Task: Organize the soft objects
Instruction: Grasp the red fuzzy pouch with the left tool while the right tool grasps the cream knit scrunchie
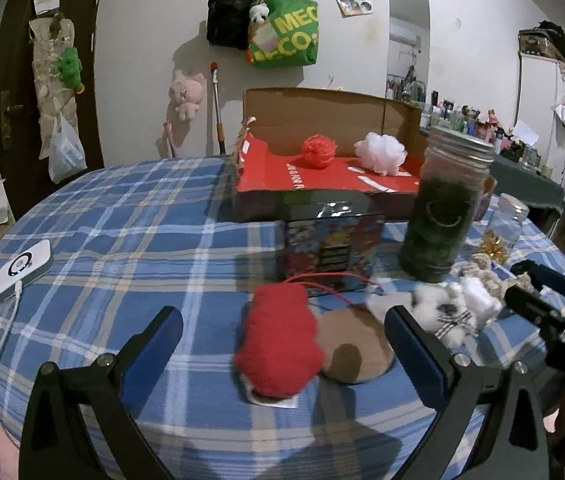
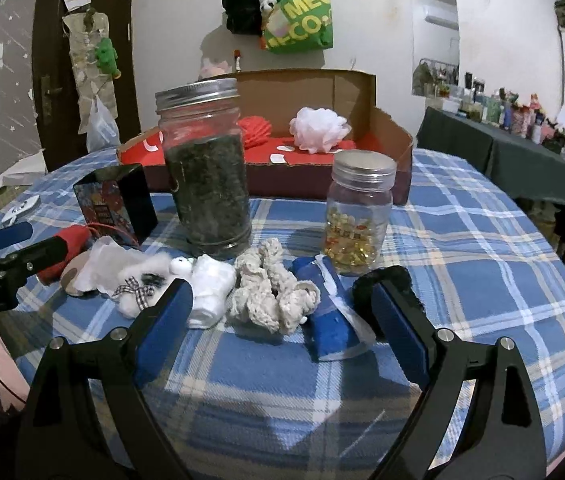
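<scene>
My left gripper [image 1: 282,340] is open, its jaws either side of a red fuzzy soft toy [image 1: 278,350] lying on the blue plaid cloth, with a brown round pad [image 1: 356,344] beside it. My right gripper [image 2: 282,312] is open around a cream crocheted bundle [image 2: 272,296] and a blue soft piece [image 2: 328,320]. A white plush with a checked bow [image 2: 142,276] lies to the left. A black fuzzy item [image 2: 382,280] sits by the right finger. The cardboard box [image 1: 322,184] holds a red pom [image 1: 318,151] and a white mesh puff [image 1: 380,152].
A tall dark-filled jar [image 2: 208,168], a small jar of yellow capsules [image 2: 358,212] and a black printed box [image 1: 332,244] stand in front of the cardboard box. A white device with cable [image 1: 22,270] lies far left. The table edge curves near me.
</scene>
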A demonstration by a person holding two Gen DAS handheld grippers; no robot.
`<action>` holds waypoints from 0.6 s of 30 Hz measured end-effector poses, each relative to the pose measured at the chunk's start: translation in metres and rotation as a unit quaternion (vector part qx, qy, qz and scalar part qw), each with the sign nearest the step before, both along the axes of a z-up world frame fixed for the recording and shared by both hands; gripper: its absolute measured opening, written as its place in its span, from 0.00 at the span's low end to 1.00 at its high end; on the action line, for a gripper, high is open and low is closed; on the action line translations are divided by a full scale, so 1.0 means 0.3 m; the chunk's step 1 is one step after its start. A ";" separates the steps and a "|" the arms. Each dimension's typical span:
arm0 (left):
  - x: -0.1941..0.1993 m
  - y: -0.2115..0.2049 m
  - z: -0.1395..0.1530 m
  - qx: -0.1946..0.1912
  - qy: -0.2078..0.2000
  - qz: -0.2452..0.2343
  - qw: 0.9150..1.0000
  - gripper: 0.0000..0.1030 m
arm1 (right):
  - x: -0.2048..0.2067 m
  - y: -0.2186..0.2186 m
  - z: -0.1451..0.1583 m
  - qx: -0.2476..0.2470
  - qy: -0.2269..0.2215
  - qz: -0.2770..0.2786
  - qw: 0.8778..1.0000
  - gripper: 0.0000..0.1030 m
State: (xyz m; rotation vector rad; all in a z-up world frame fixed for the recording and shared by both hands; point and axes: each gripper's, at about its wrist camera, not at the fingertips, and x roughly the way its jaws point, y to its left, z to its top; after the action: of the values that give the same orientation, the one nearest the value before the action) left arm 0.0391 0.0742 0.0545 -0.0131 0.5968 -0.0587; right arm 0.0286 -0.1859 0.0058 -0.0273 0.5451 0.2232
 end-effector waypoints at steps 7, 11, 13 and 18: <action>0.029 0.034 -0.022 0.009 0.022 -0.001 1.000 0.84 | 0.033 -0.002 0.006 0.007 0.017 0.012 1.000 0.63; 0.055 0.045 -0.053 -0.004 0.051 -0.023 0.998 0.60 | 0.046 -0.006 -0.008 0.009 0.029 0.018 0.999 0.39; 0.054 0.047 -0.052 -0.027 0.055 -0.043 0.997 0.43 | 0.046 -0.004 -0.008 0.009 0.032 0.028 0.999 0.33; 0.020 0.017 -0.011 -0.011 0.030 -0.053 0.998 0.42 | 0.024 0.004 -0.006 -0.001 0.018 0.037 0.999 0.25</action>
State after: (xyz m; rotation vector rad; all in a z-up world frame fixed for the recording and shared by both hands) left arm 0.0450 0.0794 0.0510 -0.0039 0.6559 -0.1672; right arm 0.0356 -0.1848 0.0039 -0.0452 0.5816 0.2955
